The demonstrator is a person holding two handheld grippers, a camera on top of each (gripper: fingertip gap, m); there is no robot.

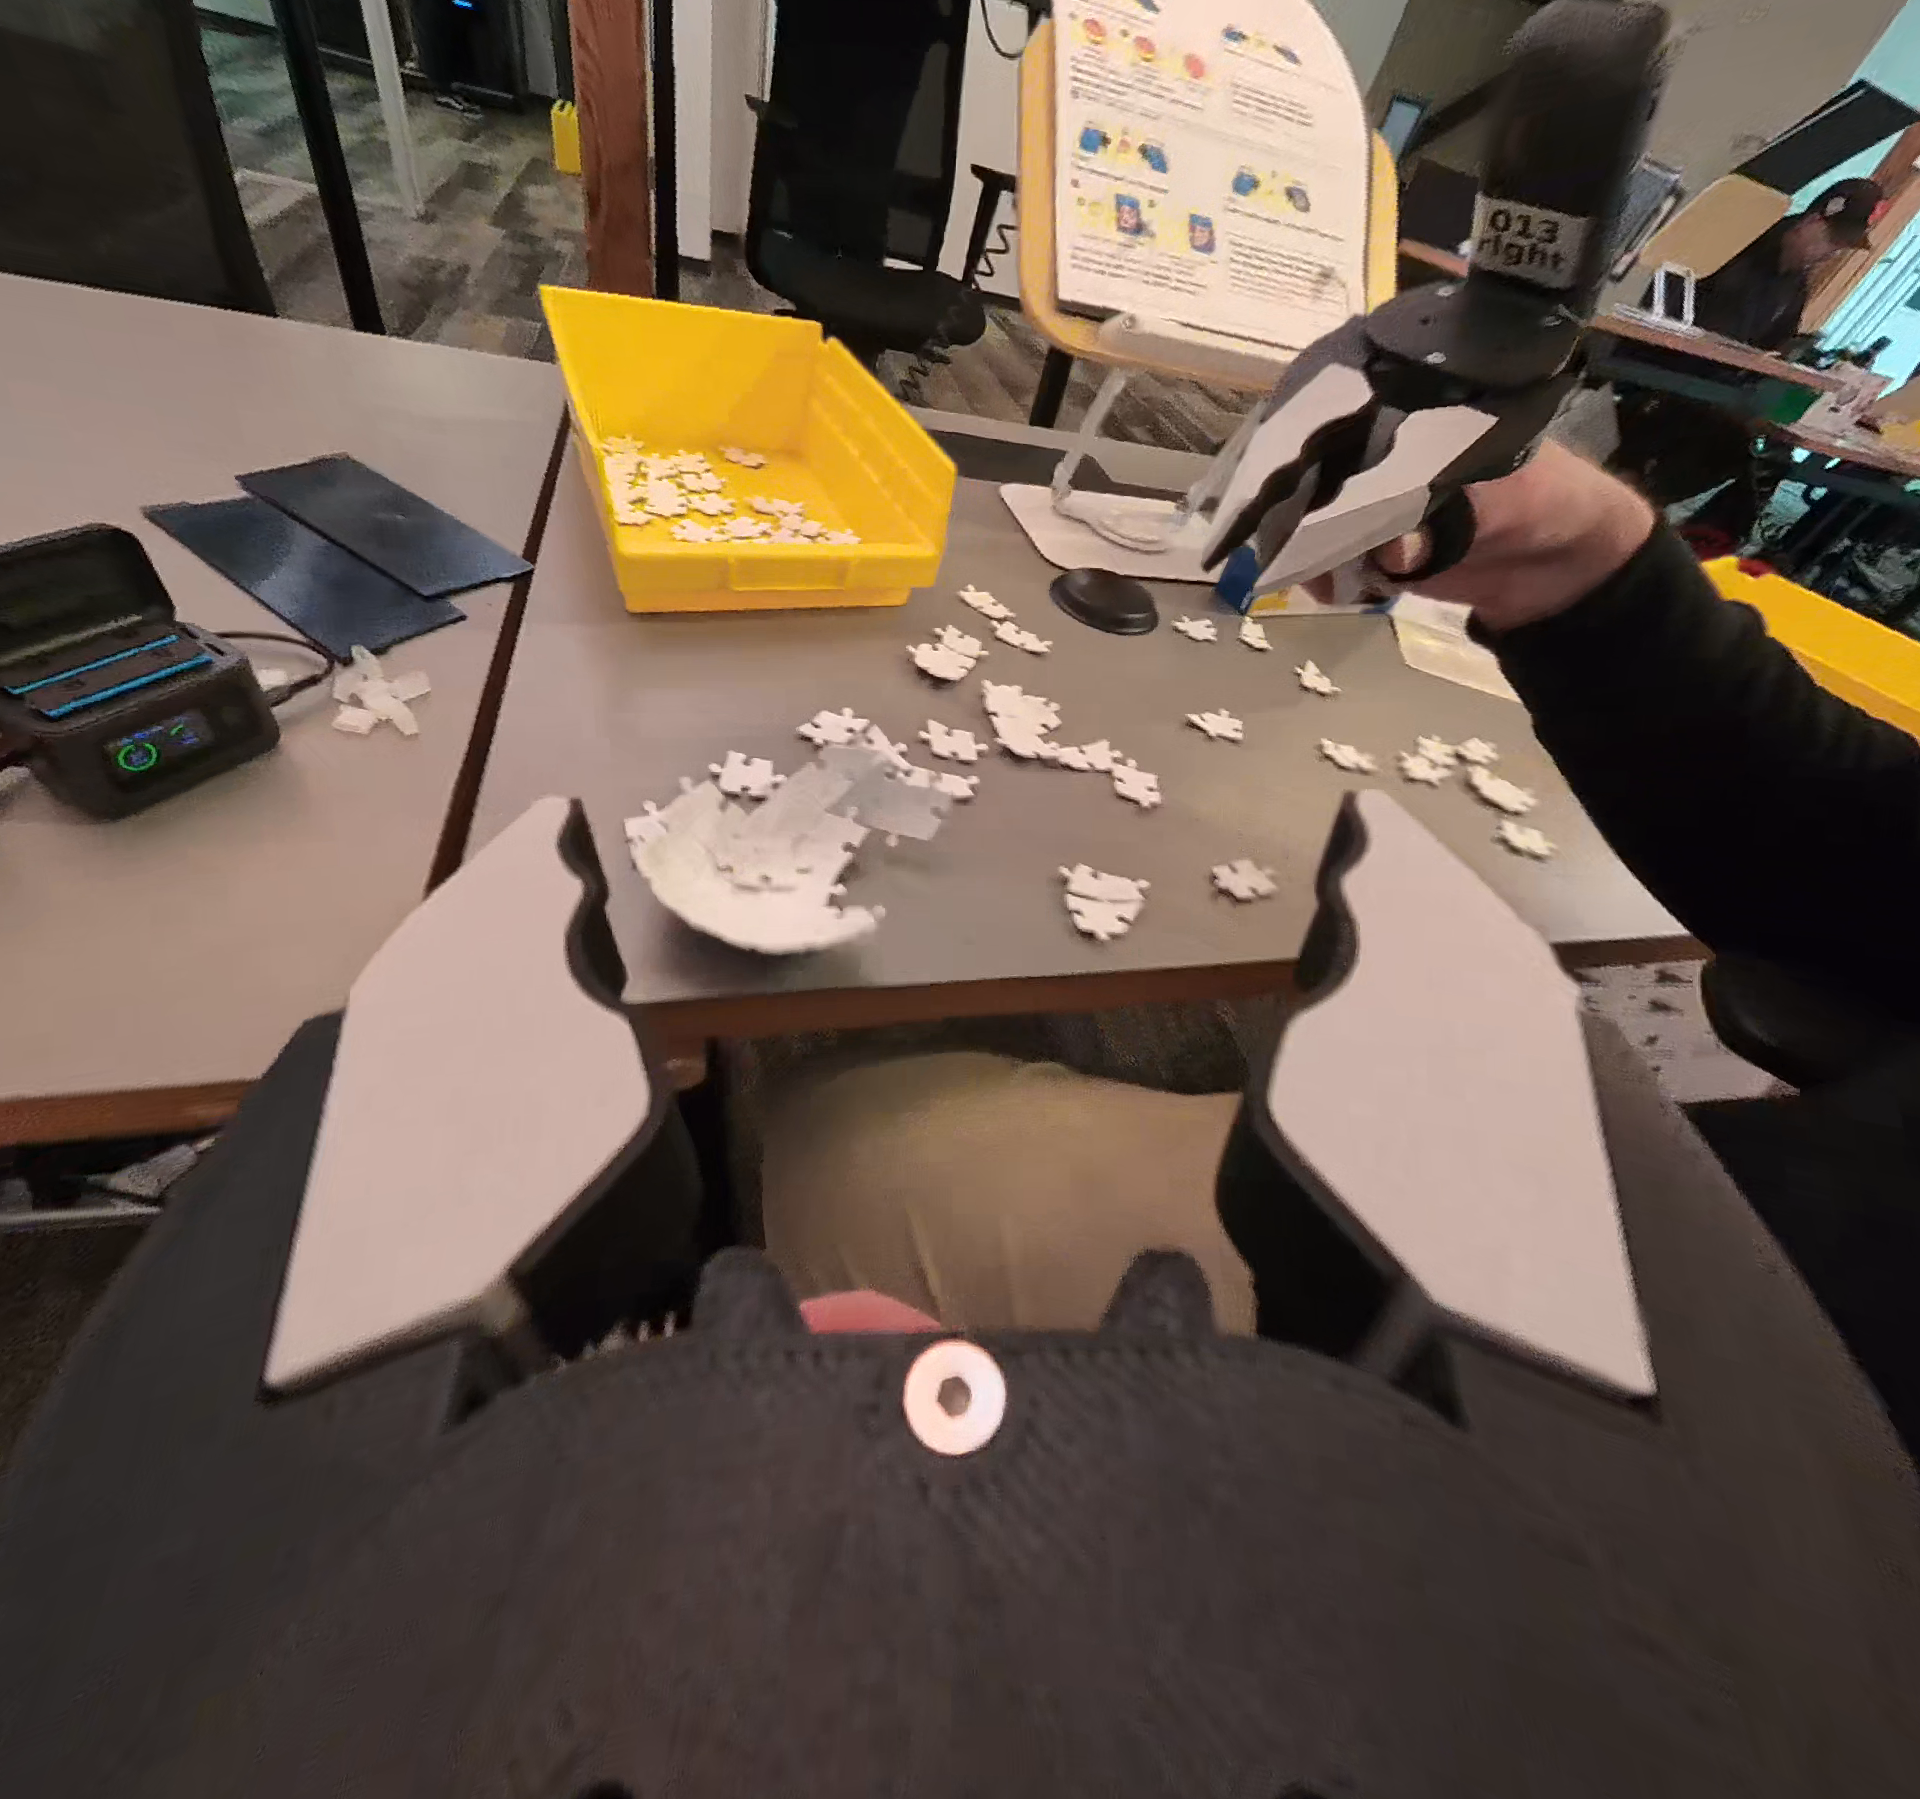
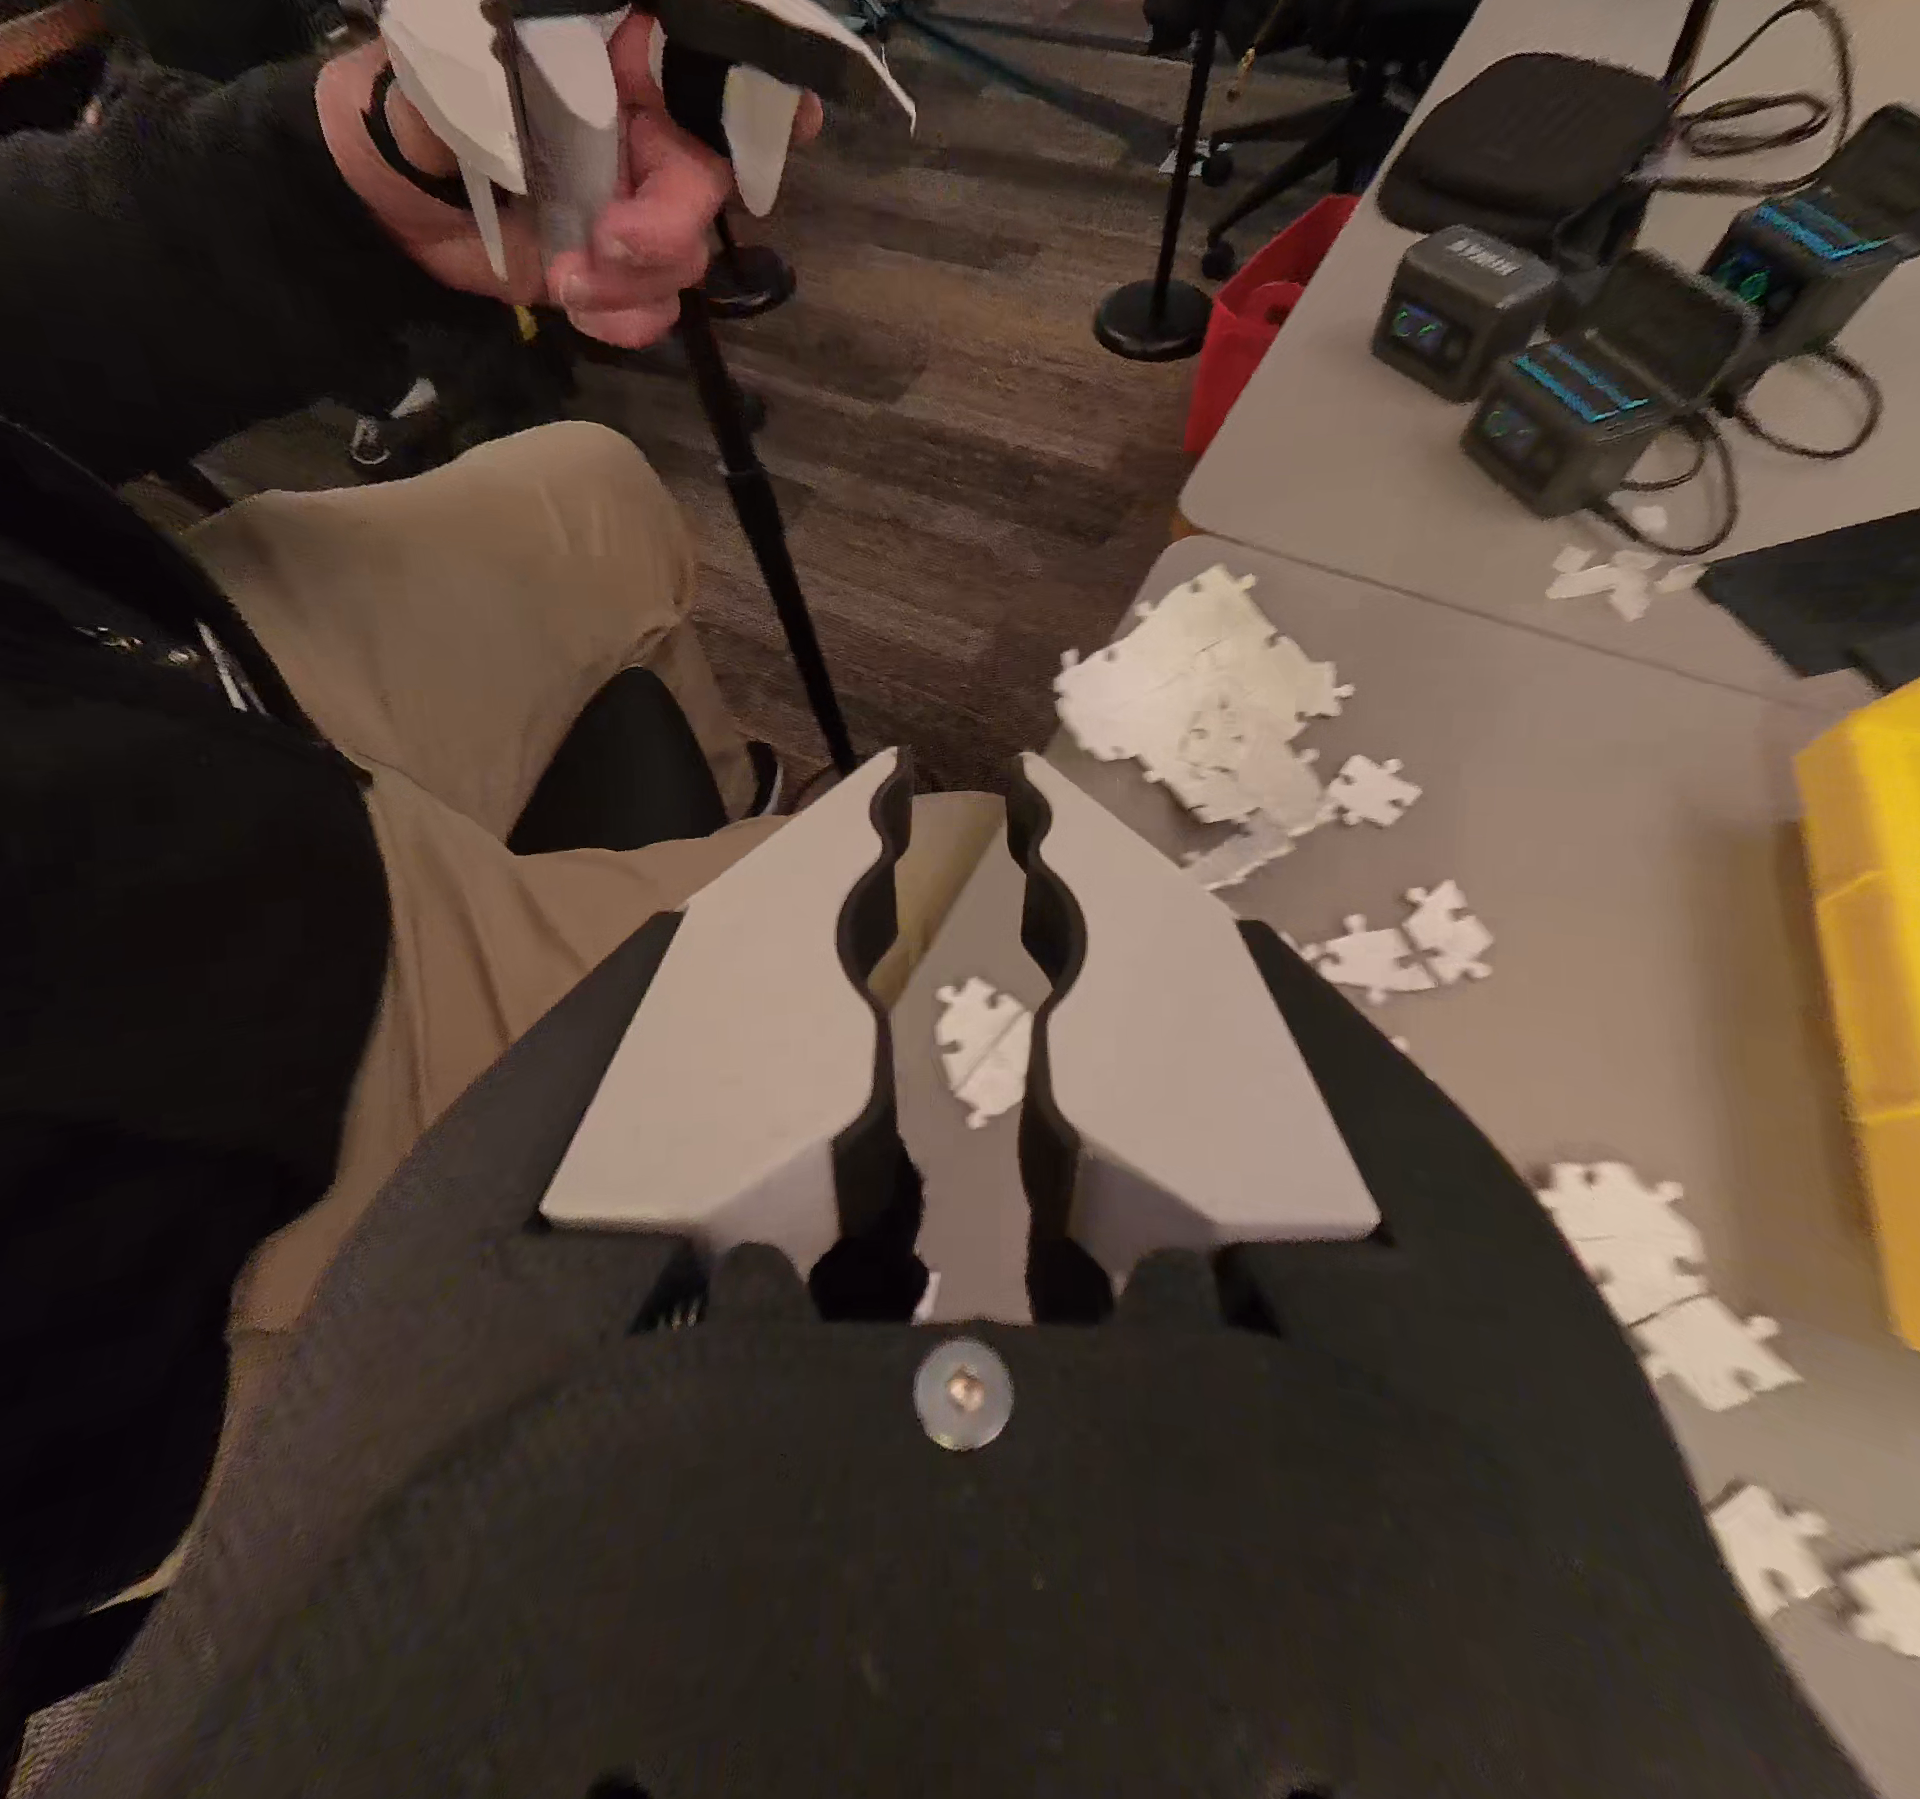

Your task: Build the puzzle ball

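The dark grey counter [image 1: 1039, 928] ends in a near edge just beyond the left tool [image 1: 961, 856], which hovers off the counter above the person's tan trouser leg [image 1: 997, 1188], its two grey-faced fingers spread wide and empty. Just past that edge, close to the left finger, lies the curved white bowl-shaped shell of joined puzzle pieces [image 1: 748, 866], with bare counter to its right. Loose white puzzle pieces [image 1: 1101, 897] are scattered across the middle and right of the counter. A yellow plastic bin [image 1: 748, 461] holding more white pieces stands at the far left corner, beside the seam with a lighter grey counter [image 1: 208, 918].

The right tool [image 2: 961, 793] is raised above the counter's right side, its wavy-edged fingers nearly together with a narrow gap and nothing between them. Its tips reach over the counter's corner, and a small joined white cluster [image 2: 982, 1058] shows on the counter through the gap.
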